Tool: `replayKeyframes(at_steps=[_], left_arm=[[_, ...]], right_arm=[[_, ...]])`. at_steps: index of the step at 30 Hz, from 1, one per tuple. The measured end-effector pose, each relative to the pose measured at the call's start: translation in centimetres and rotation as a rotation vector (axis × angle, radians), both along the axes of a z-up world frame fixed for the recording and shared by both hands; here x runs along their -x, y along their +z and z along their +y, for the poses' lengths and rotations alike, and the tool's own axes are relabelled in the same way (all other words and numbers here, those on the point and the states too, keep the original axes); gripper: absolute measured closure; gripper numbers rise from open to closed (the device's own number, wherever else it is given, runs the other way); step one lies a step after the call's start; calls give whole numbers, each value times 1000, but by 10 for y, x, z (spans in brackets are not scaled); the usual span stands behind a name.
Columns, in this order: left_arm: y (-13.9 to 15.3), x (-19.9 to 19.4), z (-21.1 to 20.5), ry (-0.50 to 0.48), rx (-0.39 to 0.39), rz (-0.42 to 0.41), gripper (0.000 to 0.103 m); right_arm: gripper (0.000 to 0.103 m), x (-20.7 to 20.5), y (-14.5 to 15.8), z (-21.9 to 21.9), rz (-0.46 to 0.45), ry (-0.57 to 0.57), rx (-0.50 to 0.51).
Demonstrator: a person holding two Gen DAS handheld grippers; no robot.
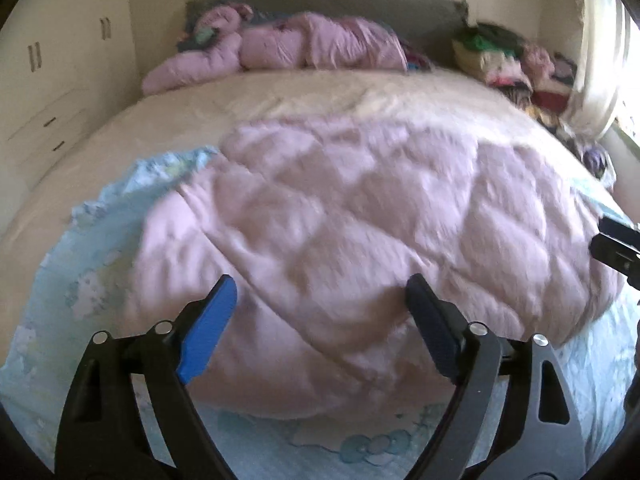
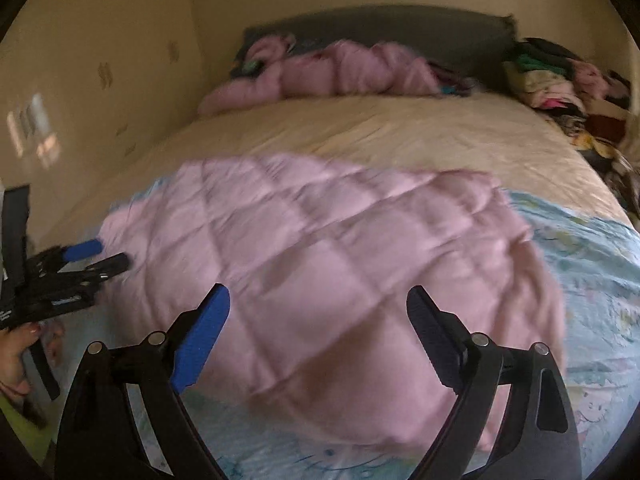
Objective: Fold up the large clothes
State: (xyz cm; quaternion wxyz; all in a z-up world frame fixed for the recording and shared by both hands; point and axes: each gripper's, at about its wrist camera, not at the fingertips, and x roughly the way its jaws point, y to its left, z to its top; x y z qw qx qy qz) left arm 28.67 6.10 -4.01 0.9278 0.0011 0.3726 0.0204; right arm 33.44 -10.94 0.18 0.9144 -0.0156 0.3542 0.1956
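The pink quilted blanket (image 1: 360, 216) lies folded in a loose heap on the near part of the bed (image 1: 168, 128), on top of a light blue printed sheet (image 1: 60, 300). The left gripper (image 1: 320, 320) hangs above the blanket's near edge, jaws wide and holding nothing. The right gripper (image 2: 320, 328) is the same, wide and empty over the blanket. For a good next fold, I think each gripper should take 1 corner of the blanket's near edge and keep the edges aligned. Beyond the blanket the bed is free up to the pink bedding (image 1: 288, 46) at the headboard; right of the blanket a pile of clothes (image 1: 508, 60) limits room.
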Motion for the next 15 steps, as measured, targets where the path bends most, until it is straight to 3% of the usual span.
replayKeyframes(at_steps=[2,5,10,15], left_arm=[[-13,-4,-4,8,-25,16,20],[-24,-11,2,10,0,38,17],[-33,-16,7,10,28,52,14],[-38,-19,8,19,47,54,13]], right_arm=[[13,-4,-11,16,39,2,57],[7,-15,-30,29,109,5,130],[4,-33,-49,31,163,-1,124],[4,-47,-64,35,157,-12,120]])
